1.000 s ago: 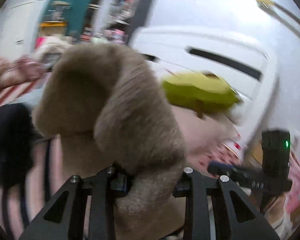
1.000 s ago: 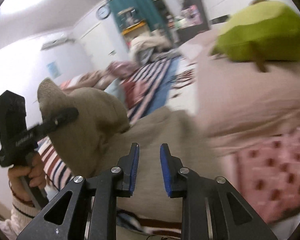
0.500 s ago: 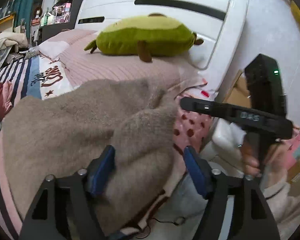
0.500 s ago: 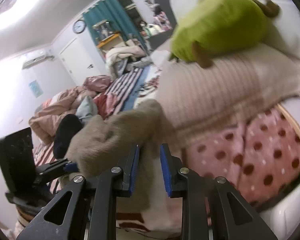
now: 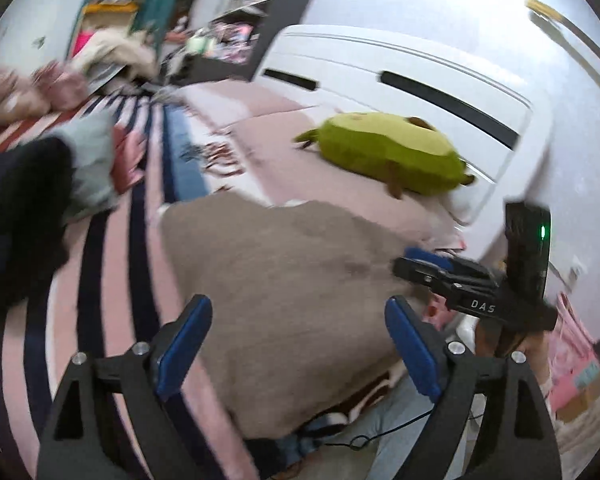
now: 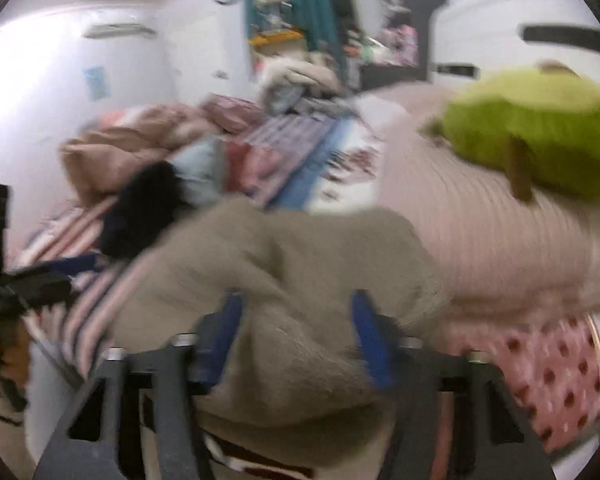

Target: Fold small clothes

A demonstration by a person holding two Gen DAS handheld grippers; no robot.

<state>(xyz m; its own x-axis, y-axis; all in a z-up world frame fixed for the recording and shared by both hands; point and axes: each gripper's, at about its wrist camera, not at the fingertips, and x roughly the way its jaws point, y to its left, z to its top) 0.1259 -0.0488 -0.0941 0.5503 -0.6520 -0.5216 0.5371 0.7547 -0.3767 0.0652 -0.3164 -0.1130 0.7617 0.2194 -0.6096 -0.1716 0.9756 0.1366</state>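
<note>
We note, far left on the striped bedspread [image 5: 112, 248], a black garment [image 5: 16, 216] beside a pale blue one [image 5: 90, 160]. The left gripper [image 5: 298, 344] is opening, jaws wide over the beige fleece garment [image 5: 284, 280], which lies spread on the bed, pads clear of it. The right gripper [image 6: 296, 340] is opening too; a fold of the garment [image 6: 300, 312] bunches between its pads, contact unclear through blur. Green plush toy [image 5: 388, 152] at right, on the pink blanket [image 6: 480, 240].

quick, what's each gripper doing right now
left gripper: opening wide, brown garment lies below, not gripped.
right gripper: opening, garment bunched between its fingers.
</note>
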